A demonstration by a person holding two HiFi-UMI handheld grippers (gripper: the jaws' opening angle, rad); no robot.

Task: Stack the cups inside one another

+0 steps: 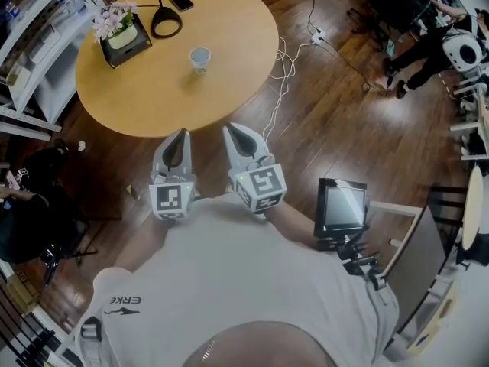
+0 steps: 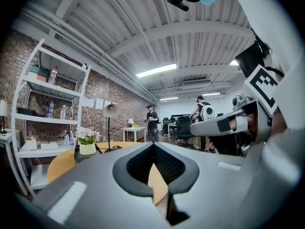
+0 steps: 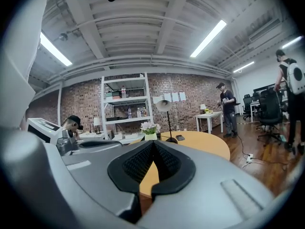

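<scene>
Table (image 1: 153,90) tan; cup (image 1: 199,58) pale bluish-white; floor (image 1: 328,113) dark brown planks.

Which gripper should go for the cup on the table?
Left, narrowly. Both hang at the near edge of the round wooden table, fingers shut and empty, but the left gripper lines up closer with the small pale cup than the right gripper.

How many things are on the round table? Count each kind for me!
Cup: 1
Flower pot: 1
Black tray under the pot: 1
Lamp: 1
Phone: 1
Total: 5
</scene>
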